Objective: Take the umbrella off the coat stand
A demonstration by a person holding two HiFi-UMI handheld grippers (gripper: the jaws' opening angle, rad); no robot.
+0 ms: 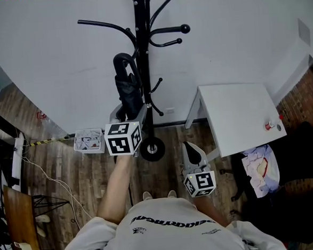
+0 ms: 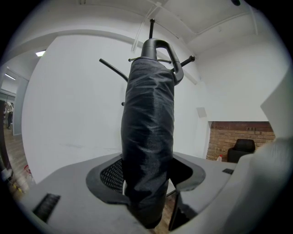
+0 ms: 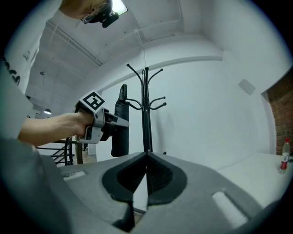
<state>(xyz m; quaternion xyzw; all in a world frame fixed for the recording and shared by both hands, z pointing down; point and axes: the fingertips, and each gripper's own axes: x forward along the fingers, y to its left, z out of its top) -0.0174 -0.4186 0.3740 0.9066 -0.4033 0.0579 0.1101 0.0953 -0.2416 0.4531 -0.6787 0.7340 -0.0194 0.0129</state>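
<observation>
Evidently the left gripper [image 1: 128, 115] pinched the folded black umbrella [image 1: 128, 89] by the black metal coat stand [image 1: 143, 53]; pulling clear remained, right gripper [image 1: 192, 149] closed

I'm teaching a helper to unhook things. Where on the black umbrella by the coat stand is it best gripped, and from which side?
Probably the lower folded canopy of the umbrella, approached level from the room side. It stands upright, a straight wrapped column jaws can span, curved handle on top, pole close behind. The left gripper grips it there.
</observation>
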